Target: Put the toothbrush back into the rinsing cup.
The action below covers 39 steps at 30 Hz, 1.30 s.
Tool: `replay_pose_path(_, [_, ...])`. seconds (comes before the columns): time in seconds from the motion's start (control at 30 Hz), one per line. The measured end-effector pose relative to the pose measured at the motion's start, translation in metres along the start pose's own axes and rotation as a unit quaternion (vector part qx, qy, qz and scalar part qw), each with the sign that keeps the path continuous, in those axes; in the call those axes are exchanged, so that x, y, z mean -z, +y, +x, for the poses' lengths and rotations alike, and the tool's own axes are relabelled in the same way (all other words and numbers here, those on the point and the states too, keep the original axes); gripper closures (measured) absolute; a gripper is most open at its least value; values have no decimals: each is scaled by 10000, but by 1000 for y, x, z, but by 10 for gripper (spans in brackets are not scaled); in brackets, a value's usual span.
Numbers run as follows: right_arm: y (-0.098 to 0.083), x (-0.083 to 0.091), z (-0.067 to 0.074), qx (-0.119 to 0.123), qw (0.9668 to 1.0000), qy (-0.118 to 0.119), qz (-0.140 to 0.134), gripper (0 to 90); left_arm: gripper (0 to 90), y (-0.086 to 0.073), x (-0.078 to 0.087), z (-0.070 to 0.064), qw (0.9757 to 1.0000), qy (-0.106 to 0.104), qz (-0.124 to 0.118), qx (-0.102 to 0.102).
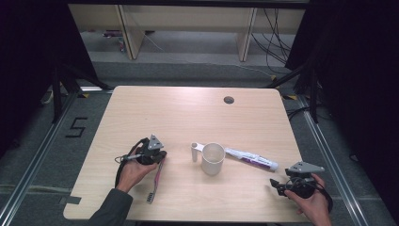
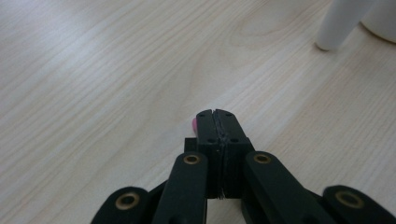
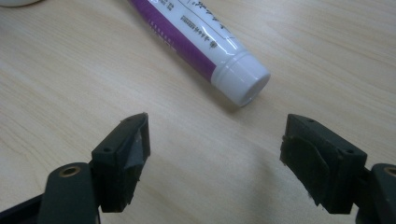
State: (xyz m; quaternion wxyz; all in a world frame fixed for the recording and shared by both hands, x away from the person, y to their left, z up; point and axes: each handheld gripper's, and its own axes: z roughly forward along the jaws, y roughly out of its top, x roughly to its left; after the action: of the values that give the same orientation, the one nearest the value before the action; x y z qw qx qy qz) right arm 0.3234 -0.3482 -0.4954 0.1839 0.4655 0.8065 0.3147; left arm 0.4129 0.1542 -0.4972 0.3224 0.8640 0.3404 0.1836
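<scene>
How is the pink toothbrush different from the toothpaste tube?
The toothbrush is thin and pink; the toothpaste tube is fatter, white and purple with a white cap. The toothbrush sits left of the white cup, its upper end at the shut left gripper; the toothpaste tube lies right of the cup, untouched, in front of the open right gripper. Both rest on the wooden table.

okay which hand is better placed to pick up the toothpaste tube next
Right. The right tongs stand open on the table just short of the toothpaste tube, its cap facing them. The left tongs are shut on the pink toothbrush, across the white cup.
</scene>
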Motion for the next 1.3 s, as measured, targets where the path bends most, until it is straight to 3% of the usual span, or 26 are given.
replay_pose_path(0.1, [1, -1, -3, 213, 9997, -70, -108, 243, 885, 1, 1, 0, 10000, -22, -35, 25])
replay_pose_path(0.3, [1, -1, 0, 7, 10000, -21, -16, 243, 889, 5, -2, -3, 9999, -86, 0, -65])
replay_pose_path(0.43, [0, -1, 0, 8, 10000, -14, -57, 243, 892, 4, -5, -3, 10000, -75, 21, -62])
replay_pose_path(0.47, [1, -2, -3, 138, 9999, -22, -95, 244, 892, 4, -5, -2, 10000, -79, 22, -48])
replay_pose_path(0.5, [1, 0, 0, -46, 10000, -37, -9, 243, 892, 4, -5, -2, 10000, -84, 38, -23])
replay_pose_path(0.53, [1, 0, 0, -56, 10000, -34, -12, 243, 892, 3, -4, -1, 9999, -91, 66, -27])
replay_pose_path(0.57, [1, -2, -3, 110, 9999, 4, -98, 243, 892, 3, -4, -1, 9999, -91, 66, -27])
replay_pose_path(0.63, [1, -2, -3, 125, 9999, 1, -110, 243, 892, 2, -5, 0, 10000, -63, 64, 2])
replay_pose_path(0.7, [1, 0, -1, -24, 10000, -32, -15, 244, 892, -1, -4, 3, 9999, -45, 116, 37])
replay_pose_path(0.73, [1, -1, -3, 102, 9999, -36, -71, 243, 892, -4, -4, 4, 9999, -46, 131, 85])
replay_pose_path(0.8, [1, -2, -3, 127, 9998, 9, -120, 243, 892, -6, -4, 5, 9998, -39, 150, 118])
replay_pose_path(0.9, [0, -1, 0, -49, 10000, -27, -34, 244, 889, -10, 0, 6, 9997, -1, 177, 196])
replay_pose_path(1.0, [1, -2, -4, 141, 9998, 3, -113, 243, 888, -15, 9, 4, 9995, -8, 258, 201])
replay_pose_path(1.17, [1, -2, -3, 122, 9999, 4, -110, 244, 884, -22, 17, 4, 9992, -22, 323, 240])
replay_pose_path(1.2, [2, 0, -1, 4, 10000, -31, 11, 244, 884, -23, 19, 3, 9992, -38, 287, 279])
replay_pose_path(1.3, [2, -1, -2, 29, 10000, 19, -63, 245, 878, -31, 28, 5, 9989, -13, 373, 279])
